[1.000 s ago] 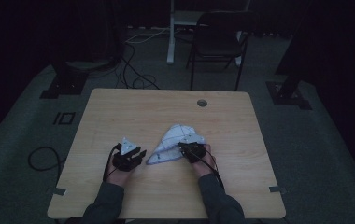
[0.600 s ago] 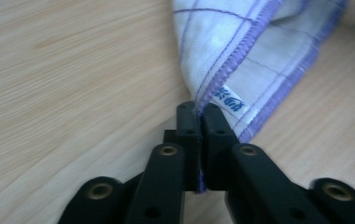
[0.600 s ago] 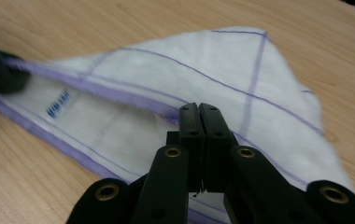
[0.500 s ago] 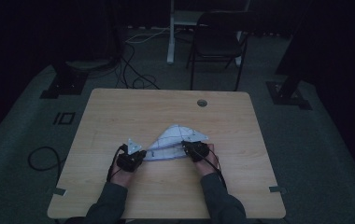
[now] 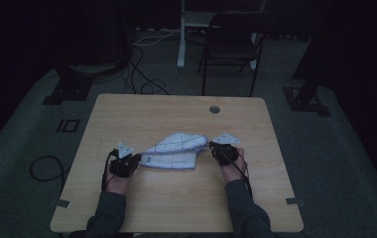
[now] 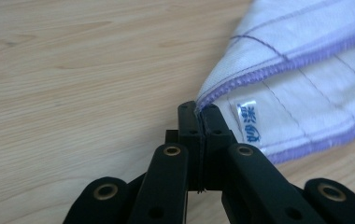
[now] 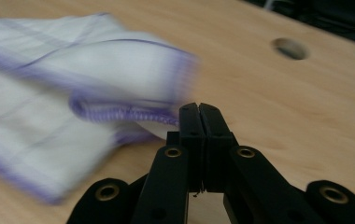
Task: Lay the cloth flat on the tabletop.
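Note:
A white cloth [image 5: 176, 150] with purple edging and thin purple lines lies stretched across the middle of the wooden table [image 5: 176, 114]. My left gripper [image 5: 138, 159] is shut on the cloth's left corner [image 6: 213, 91], beside a small label with blue print [image 6: 248, 120]. My right gripper [image 5: 212, 146] is shut on the cloth's right edge [image 7: 133, 113], which looks blurred in the right gripper view. Between the two grippers the cloth [image 7: 49, 121] is folded over itself and pulled out sideways.
A round cable hole [image 5: 215, 109] sits in the table near its far edge. Beyond the table stand a dark chair [image 5: 231, 44] and a white post [image 5: 181, 34]. Cables [image 5: 142, 59] lie on the grey floor at the far left.
Both grippers have moved apart, the right one farther right, and the cloth between them has been drawn out wider and flatter across the table.

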